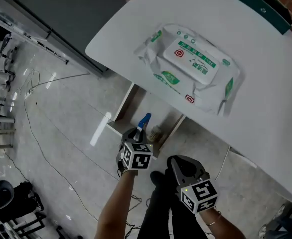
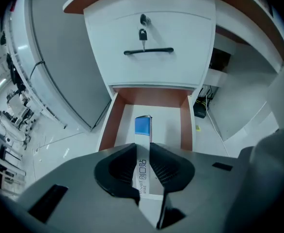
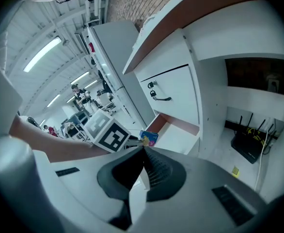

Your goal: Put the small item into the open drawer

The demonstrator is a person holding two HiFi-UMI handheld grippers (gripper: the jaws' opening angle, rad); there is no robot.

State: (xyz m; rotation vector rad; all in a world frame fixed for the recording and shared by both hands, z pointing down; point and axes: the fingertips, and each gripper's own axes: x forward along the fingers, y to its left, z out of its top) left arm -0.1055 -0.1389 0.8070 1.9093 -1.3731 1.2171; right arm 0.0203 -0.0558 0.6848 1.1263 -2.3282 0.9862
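Note:
My left gripper point(image 2: 143, 152) is shut on a slim white box with a blue end point(image 2: 143, 126). The box sticks out ahead of the jaws, over the open drawer point(image 2: 120, 111), whose white floor and brown sides lie right below it. In the head view this gripper point(image 1: 138, 133) hangs over the drawer point(image 1: 123, 106) under the table edge, with the blue end point(image 1: 145, 119) pointing into it. My right gripper point(image 1: 178, 166) hangs lower right of the left one, jaws together and holding nothing. In the right gripper view its jaws point(image 3: 143, 154) meet, and the blue box point(image 3: 149, 138) and drawer point(image 3: 178, 130) lie ahead.
A closed drawer with a black handle point(image 2: 148, 51) and a key in its lock sits above the open one. On the white table point(image 1: 275, 108) lies a pack of wet wipes point(image 1: 191, 68). A router point(image 3: 251, 147) and cables sit under the desk; cables trail over the floor point(image 1: 51, 128).

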